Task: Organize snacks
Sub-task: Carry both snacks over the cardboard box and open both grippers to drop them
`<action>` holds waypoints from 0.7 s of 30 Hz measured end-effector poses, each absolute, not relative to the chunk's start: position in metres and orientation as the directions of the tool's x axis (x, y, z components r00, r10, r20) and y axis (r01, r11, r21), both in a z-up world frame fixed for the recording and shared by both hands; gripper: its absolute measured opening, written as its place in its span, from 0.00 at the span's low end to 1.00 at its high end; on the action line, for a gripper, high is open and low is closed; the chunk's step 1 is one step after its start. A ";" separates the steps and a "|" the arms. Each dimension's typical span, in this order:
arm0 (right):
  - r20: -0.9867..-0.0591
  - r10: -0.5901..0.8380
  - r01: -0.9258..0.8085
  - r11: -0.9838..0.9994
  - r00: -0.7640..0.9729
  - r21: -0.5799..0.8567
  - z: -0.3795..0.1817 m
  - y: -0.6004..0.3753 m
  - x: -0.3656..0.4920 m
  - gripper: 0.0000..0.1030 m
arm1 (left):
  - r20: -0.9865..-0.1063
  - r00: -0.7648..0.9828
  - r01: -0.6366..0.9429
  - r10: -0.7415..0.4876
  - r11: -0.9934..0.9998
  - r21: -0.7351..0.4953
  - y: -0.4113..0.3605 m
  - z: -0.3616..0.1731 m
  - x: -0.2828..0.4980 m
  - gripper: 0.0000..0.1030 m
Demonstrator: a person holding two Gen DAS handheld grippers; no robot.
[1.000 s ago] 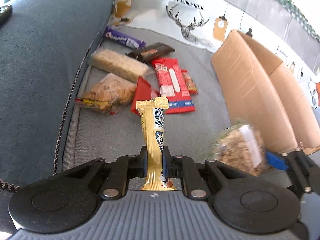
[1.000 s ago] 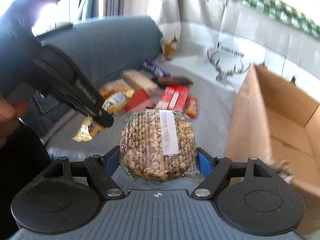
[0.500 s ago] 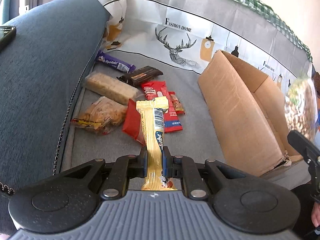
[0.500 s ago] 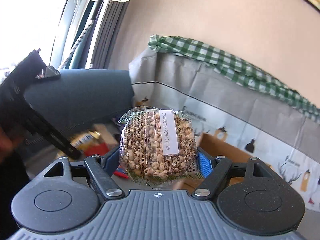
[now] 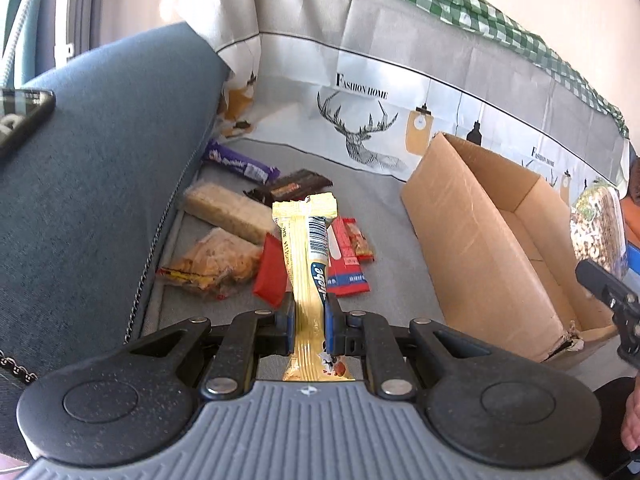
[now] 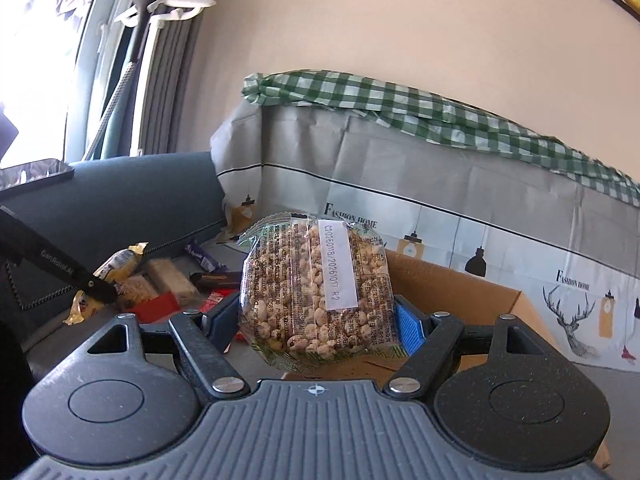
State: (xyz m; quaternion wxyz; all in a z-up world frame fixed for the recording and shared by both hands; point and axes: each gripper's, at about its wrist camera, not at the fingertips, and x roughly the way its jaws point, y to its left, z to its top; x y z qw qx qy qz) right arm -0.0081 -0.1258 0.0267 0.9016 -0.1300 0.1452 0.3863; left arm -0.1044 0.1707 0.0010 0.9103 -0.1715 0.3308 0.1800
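Observation:
My left gripper (image 5: pixel 308 322) is shut on a yellow wrapped snack bar (image 5: pixel 306 256) that stands upright between its blue pads, above the grey sofa seat. My right gripper (image 6: pixel 316 322) is shut on a round clear pack of puffed grain cake (image 6: pixel 316 284) with a white label, held up in front of the open cardboard box (image 6: pixel 460 296). The left wrist view shows that box (image 5: pixel 480 236) to the right, with the grain cake (image 5: pixel 598 228) above its far end. In the right wrist view the left gripper's finger (image 6: pixel 60 268) and yellow bar (image 6: pixel 116 266) show at left.
Several snacks lie on the seat by the blue armrest (image 5: pixel 104 184): a purple bar (image 5: pixel 240 164), a dark bar (image 5: pixel 292 188), a pale rice bar (image 5: pixel 228 210), a biscuit pack (image 5: pixel 212 264), red packets (image 5: pixel 346 256). A phone (image 5: pixel 22 114) rests on the armrest. A printed sheet (image 5: pixel 400 92) covers the backrest.
My right gripper has lifted the grain cake and swung it right, over toward the cardboard box. My left gripper has tilted up a little with the yellow bar still in it.

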 end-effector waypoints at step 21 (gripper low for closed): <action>-0.349 0.633 -0.664 0.747 0.691 0.042 0.026 -0.158 0.028 0.77 | -0.598 0.712 -0.525 0.368 0.845 -0.104 0.138 0.020 -0.110 0.14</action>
